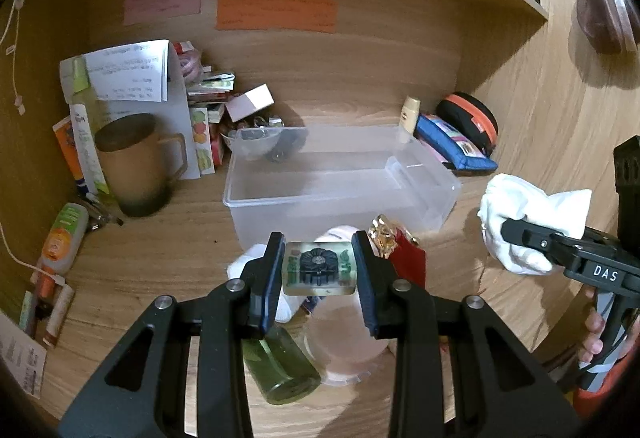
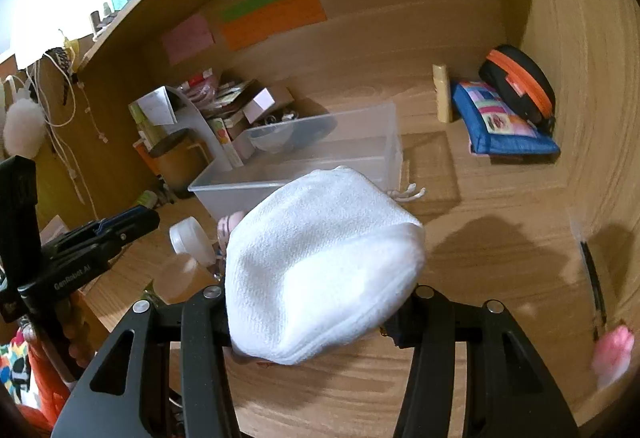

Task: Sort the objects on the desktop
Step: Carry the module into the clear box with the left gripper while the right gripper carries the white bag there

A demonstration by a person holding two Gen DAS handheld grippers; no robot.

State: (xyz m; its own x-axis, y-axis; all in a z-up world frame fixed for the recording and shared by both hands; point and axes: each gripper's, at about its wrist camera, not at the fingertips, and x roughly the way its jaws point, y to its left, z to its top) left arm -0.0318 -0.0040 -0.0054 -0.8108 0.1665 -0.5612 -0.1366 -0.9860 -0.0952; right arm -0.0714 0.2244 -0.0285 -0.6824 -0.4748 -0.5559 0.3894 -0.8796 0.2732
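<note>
Now the left gripper, fingers clamped on a clear block at lower centre, should carry it level over the bin rim before letting go, while the right gripper holds its white pouch aside.

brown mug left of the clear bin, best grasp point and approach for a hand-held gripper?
Grip the brown mug by its handle, coming from the right, the clear bin's side. The mug stands upright with the handle pointing that way and open space beside it; tubes and papers crowd its left and rear. The body looks wide for the jaws.
</note>
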